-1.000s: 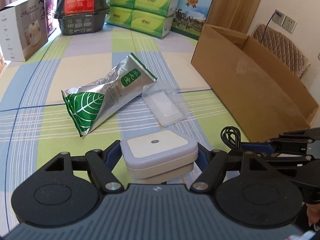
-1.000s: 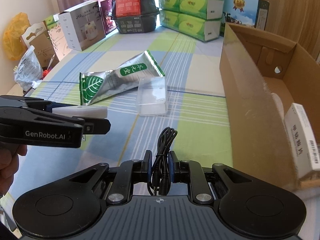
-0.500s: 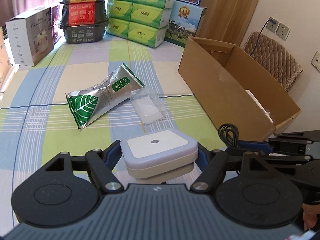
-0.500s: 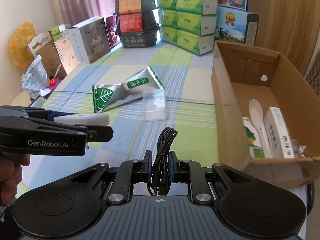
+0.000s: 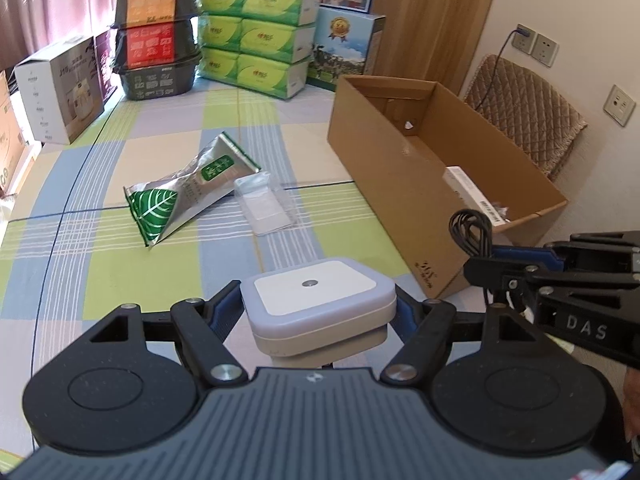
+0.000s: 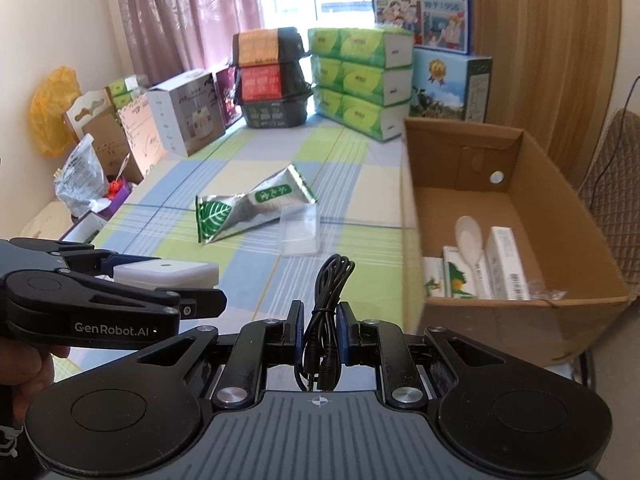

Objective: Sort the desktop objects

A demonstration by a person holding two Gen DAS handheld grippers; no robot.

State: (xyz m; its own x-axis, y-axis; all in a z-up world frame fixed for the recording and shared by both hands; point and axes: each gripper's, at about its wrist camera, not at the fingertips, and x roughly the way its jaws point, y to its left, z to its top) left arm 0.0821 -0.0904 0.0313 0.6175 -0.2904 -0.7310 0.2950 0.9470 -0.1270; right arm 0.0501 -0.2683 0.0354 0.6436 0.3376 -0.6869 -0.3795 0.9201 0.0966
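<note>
Left wrist view: left gripper (image 5: 318, 308) has its two fingers clamped on the sides of a square white night light (image 5: 318, 300), which sits level between them, lifted above the checked tablecloth (image 5: 120, 264). Beyond it on the cloth lie a silver tea pouch (image 5: 186, 190) with a green leaf print and, just beside its right end, a clear plastic case (image 5: 266, 206). To the right stands an open cardboard box (image 5: 404, 184); a white carton (image 5: 474, 194) shows inside near its front end. At the right edge the right gripper (image 5: 478, 266) reaches in from the side, with a coiled black cable (image 5: 472, 230) standing up from its tip in front of the box's near corner. Stacked green tissue packs (image 5: 256, 38) and other boxes line the far end of the table.

Right wrist view: right gripper (image 6: 323, 336) is pinched tight on the black cable (image 6: 330, 292), whose loop rises above the blue pads (image 6: 344, 334) while the plugs hang below. The left gripper (image 6: 200, 292) comes in from the left, carrying the night light (image 6: 166, 272), with a hand (image 6: 28, 368) behind it. The cardboard box (image 6: 412, 216) is on the right, holding a white spoon (image 6: 470, 240) laid over small cartons (image 6: 508, 262). The tea pouch (image 6: 250, 206) and the clear case (image 6: 300, 230) lie touching on the tablecloth (image 6: 248, 272), well ahead of both grippers.
</note>
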